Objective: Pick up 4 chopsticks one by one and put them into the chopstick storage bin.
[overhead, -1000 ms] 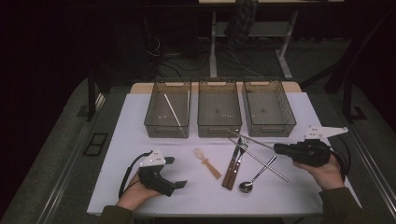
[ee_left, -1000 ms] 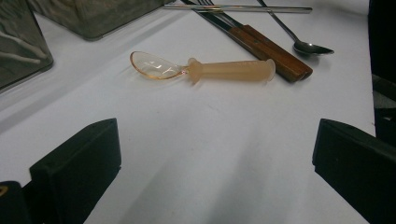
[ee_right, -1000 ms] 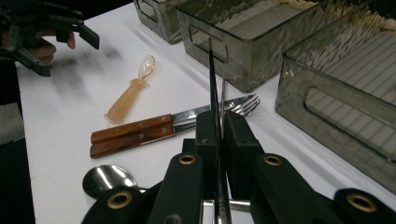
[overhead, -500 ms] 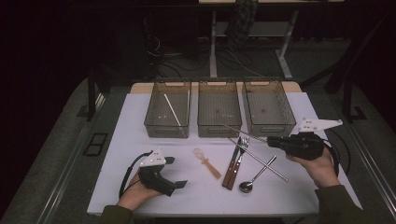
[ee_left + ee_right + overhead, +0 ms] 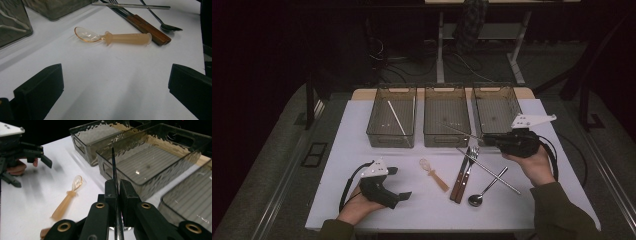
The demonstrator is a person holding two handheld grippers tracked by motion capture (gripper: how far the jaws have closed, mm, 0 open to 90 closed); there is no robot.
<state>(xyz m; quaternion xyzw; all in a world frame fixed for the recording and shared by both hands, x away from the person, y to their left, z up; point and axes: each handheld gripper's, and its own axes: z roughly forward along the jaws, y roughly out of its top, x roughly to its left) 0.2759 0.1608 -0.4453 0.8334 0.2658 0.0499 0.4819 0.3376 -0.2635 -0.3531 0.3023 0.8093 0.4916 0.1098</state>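
Right claw (image 5: 116, 192) clenched on a metal chopstick (image 5: 113, 167), rod lifted above the worktop (image 5: 362, 150) and pointing toward the middle bin (image 5: 447, 117), left claw (image 5: 112, 90) released wide, resting low near the plastic spoon (image 5: 112, 38), second chopstick (image 5: 489, 171) lying across the metal spoon (image 5: 484, 189)

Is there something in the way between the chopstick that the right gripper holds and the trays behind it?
Nothing visible blocks it. The right gripper is shut on the metal chopstick, whose tip already points over the near wall of the middle tray. The air between it and the tray is free; the other cutlery lies lower, on the table.
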